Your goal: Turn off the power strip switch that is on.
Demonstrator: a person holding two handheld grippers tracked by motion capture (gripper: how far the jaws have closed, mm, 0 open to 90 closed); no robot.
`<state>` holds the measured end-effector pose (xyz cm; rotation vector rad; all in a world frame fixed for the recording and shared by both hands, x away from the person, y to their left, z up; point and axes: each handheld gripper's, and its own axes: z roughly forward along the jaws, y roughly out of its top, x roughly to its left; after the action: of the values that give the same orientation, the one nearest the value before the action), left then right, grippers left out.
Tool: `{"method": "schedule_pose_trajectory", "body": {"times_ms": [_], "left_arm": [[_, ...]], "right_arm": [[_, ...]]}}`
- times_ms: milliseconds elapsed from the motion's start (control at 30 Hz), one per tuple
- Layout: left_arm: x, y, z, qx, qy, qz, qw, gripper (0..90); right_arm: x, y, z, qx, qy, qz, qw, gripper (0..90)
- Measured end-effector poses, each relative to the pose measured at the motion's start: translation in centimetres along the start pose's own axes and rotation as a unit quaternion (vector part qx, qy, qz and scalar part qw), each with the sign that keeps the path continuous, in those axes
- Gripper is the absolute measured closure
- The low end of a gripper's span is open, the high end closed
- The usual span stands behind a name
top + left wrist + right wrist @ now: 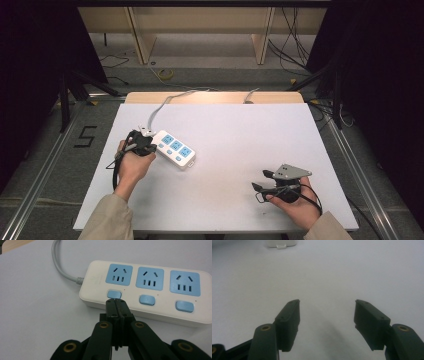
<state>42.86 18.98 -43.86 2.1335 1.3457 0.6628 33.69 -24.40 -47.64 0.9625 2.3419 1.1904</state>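
A white power strip (175, 148) with three blue sockets and three blue switch buttons lies on the white table (235, 130), left of centre, its grey cable (160, 107) running to the far edge. My left gripper (150, 145) is shut with nothing held, and its closed tips (115, 300) touch the near edge of the first blue button (114, 293) on the power strip (150, 290). My right gripper (260, 180) rests open near the front right of the table. Its jaws (327, 305) stand wide apart over bare table, and the strip's end (280, 243) lies far ahead.
Wooden shelving (200, 30) and loose cables (295, 45) stand on the floor beyond the table. Dark stands (65, 95) flank both sides. A "5" mark (86, 136) is on the floor at the left.
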Motion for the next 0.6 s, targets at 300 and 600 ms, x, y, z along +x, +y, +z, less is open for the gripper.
{"method": "schedule_pose_trajectory", "body": {"times_ms": [300,600], "left_arm": [[0.1,0.7,0.7,0.006,-0.001,0.002,1.0,89.7],[0.4,1.6,1.0,0.013,0.001,0.006,0.9999,89.7]], "right_arm": [[0.0,0.0,0.0,-0.001,0.001,0.001,1.0,38.5],[0.0,0.0,0.1,-0.002,0.001,0.0,1.0,38.5]]}}
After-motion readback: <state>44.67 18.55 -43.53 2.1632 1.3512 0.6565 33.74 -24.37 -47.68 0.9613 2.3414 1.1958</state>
